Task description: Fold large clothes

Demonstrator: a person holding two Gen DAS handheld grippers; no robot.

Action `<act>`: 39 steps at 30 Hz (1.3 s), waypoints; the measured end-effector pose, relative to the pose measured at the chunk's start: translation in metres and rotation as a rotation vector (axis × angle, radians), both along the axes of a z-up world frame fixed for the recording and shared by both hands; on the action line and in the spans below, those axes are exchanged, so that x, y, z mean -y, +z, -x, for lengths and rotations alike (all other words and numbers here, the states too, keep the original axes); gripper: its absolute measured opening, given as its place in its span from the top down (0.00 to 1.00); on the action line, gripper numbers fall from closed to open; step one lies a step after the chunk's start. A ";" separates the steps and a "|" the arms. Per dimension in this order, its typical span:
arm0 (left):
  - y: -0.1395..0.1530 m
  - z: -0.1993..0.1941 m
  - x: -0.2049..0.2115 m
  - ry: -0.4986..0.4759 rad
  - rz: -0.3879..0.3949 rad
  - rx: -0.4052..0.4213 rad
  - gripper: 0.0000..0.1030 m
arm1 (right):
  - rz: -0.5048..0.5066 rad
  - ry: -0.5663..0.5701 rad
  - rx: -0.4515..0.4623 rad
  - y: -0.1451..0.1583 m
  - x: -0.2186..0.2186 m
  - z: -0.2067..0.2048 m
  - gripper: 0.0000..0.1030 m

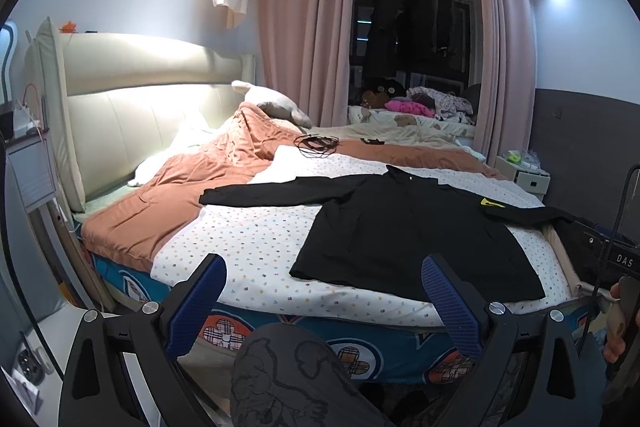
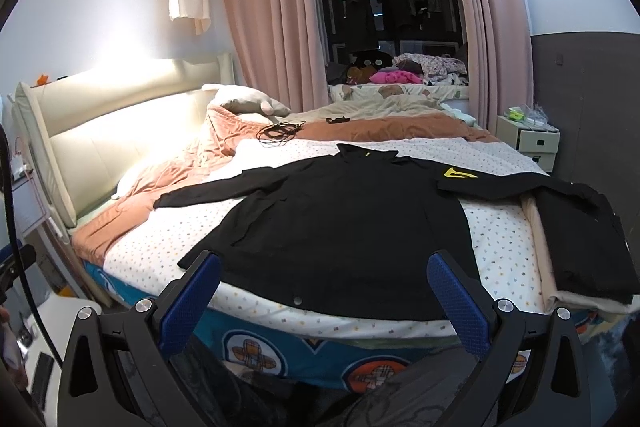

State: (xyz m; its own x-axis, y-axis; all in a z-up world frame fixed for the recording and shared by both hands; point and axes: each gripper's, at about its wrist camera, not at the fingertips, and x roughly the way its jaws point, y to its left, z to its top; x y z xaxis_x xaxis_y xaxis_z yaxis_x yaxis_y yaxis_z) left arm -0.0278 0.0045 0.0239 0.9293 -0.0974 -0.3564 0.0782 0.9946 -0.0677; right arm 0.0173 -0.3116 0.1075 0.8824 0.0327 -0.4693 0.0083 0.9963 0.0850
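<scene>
A large black long-sleeved shirt (image 1: 404,231) lies flat on the white dotted quilt (image 1: 248,243), both sleeves spread out, a yellow logo on its right sleeve. It also shows in the right wrist view (image 2: 344,227). My left gripper (image 1: 324,291) is open and empty, held before the bed's near edge, left of the shirt's hem. My right gripper (image 2: 324,287) is open and empty, just short of the hem's middle.
A stack of folded dark and beige clothes (image 2: 584,247) lies at the bed's right edge. An orange blanket (image 1: 180,187), a pillow (image 1: 272,103) and a coiled cable (image 1: 316,145) lie further back. A white nightstand (image 2: 528,143) stands at far right. My knee (image 1: 288,375) is below.
</scene>
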 end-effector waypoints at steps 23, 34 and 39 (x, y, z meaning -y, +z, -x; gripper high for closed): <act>-0.030 -0.145 -0.010 0.058 0.018 -0.134 0.04 | 0.024 -0.021 -0.076 -0.035 0.004 -0.144 0.00; -0.051 -0.262 -0.020 0.106 0.018 -0.251 0.05 | -0.015 -0.013 -0.146 -0.059 0.017 -0.243 0.00; -0.062 -0.308 -0.030 0.133 0.038 -0.296 0.06 | -0.014 0.003 -0.197 -0.073 0.017 -0.285 0.00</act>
State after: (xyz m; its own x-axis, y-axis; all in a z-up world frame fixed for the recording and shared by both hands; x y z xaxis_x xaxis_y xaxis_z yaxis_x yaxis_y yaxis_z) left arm 0.2803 0.0345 -0.0379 0.7911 -0.0008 -0.6117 -0.0804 0.9912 -0.1052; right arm 0.3028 -0.3287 0.0342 0.7735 0.0433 -0.6323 0.0227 0.9951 0.0958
